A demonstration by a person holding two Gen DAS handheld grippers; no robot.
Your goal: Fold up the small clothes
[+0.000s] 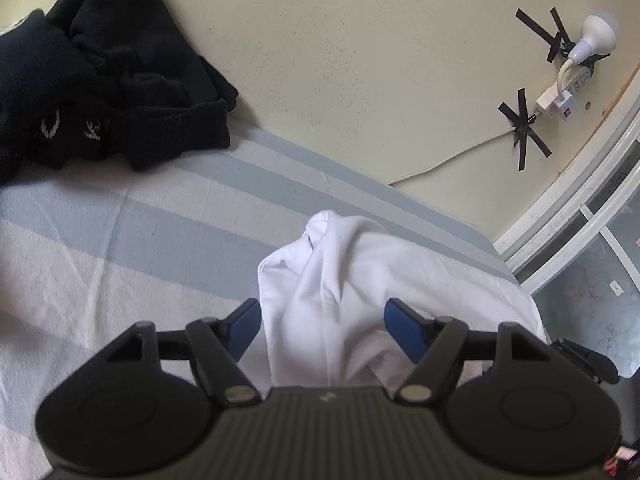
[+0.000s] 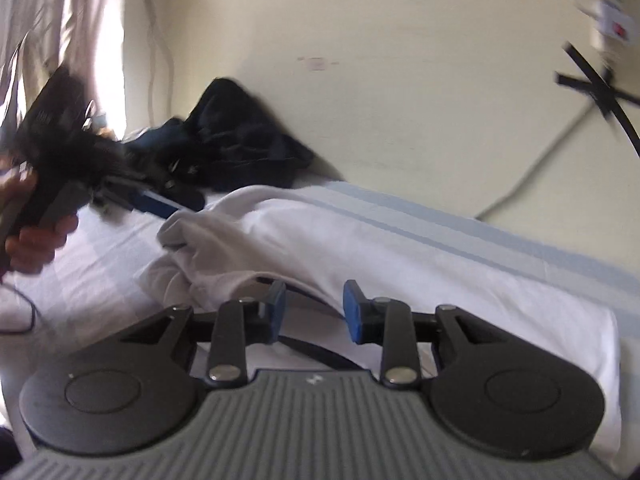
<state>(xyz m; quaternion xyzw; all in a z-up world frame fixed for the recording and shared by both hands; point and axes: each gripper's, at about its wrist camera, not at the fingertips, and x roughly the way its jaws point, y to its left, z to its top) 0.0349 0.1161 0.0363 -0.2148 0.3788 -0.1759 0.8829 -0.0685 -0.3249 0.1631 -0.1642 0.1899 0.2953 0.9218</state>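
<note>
A white garment (image 1: pixel 344 288) lies bunched on the striped bed sheet (image 1: pixel 120 240). My left gripper (image 1: pixel 322 324) is open, its blue pads on either side of a raised fold of the garment. In the right wrist view the garment (image 2: pixel 320 232) stretches across the bed, and the left gripper (image 2: pixel 160 204) shows at its far left corner, held by a hand. My right gripper (image 2: pixel 314 312) is open at the near edge of the garment, with a dark trim line between its pads.
A pile of dark clothes (image 1: pixel 100 80) sits at the back left against the cream wall (image 1: pixel 360 60). A power strip with a bulb (image 1: pixel 576 64) and taped cable hang on the wall at right. A window frame (image 1: pixel 580 216) borders the bed's right end.
</note>
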